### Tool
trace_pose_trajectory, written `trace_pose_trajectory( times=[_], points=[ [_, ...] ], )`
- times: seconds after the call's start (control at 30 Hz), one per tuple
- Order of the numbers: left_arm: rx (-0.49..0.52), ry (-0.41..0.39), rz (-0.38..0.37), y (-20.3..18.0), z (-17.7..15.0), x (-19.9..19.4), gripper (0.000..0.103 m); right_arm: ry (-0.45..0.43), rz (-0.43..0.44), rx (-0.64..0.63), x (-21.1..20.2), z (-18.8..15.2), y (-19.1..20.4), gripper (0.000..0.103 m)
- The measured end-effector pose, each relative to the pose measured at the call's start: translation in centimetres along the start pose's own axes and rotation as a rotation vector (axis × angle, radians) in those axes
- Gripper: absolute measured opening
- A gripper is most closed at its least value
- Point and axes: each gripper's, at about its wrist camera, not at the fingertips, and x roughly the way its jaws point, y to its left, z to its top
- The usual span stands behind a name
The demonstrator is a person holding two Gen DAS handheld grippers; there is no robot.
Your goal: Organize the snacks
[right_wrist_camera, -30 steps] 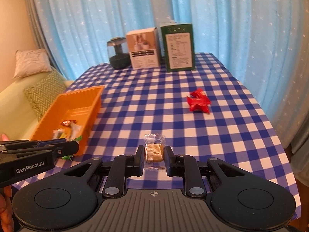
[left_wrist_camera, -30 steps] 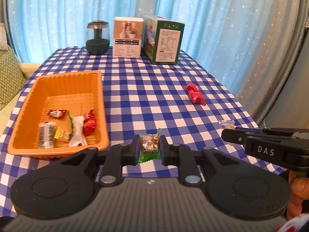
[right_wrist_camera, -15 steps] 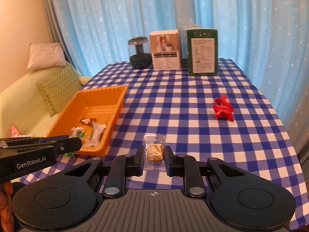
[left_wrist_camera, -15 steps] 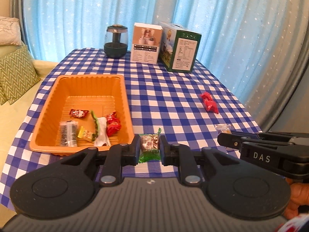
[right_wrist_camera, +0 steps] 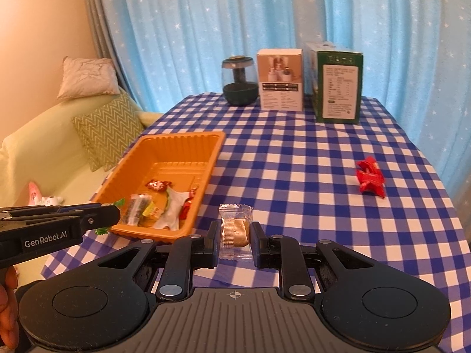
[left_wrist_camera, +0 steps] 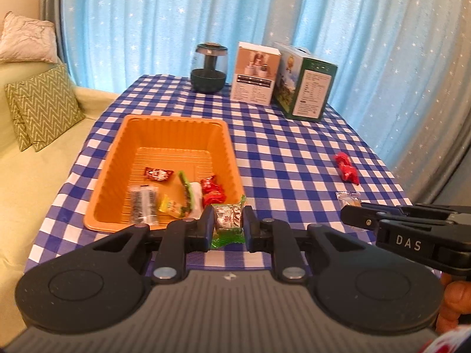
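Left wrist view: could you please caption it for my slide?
Left gripper holds a green-wrapped snack beside the orange tray on the checked table.

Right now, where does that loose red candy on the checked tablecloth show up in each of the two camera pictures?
Left wrist view: the red candy lies at the right, on the tablecloth, beyond the right gripper.
Right wrist view: the red candy lies at the right, mid-height, far from the orange tray.
Shared landmark: the green box at the table's far end.
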Motion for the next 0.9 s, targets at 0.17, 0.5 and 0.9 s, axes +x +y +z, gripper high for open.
trace_pose_trajectory(
  times=[0.17,0.5,0.9],
  points=[
    [-0.018,-0.011,0.022,1.6,0.3,-0.1,0.018,0.007,0.02,-0.018,0.9,0.3,1.2,0.022],
    [-0.047,-0.012,0.061,4.9,0.9,0.0,0.018,0.021,0.054,-0.032,3.0,0.9,2.8,0.022],
    [-0.054,0.01,0.072,7.4,1.8,2.2,0.018,0.037,0.095,-0.05,6.8,2.4,4.9,0.022]
  ],
)
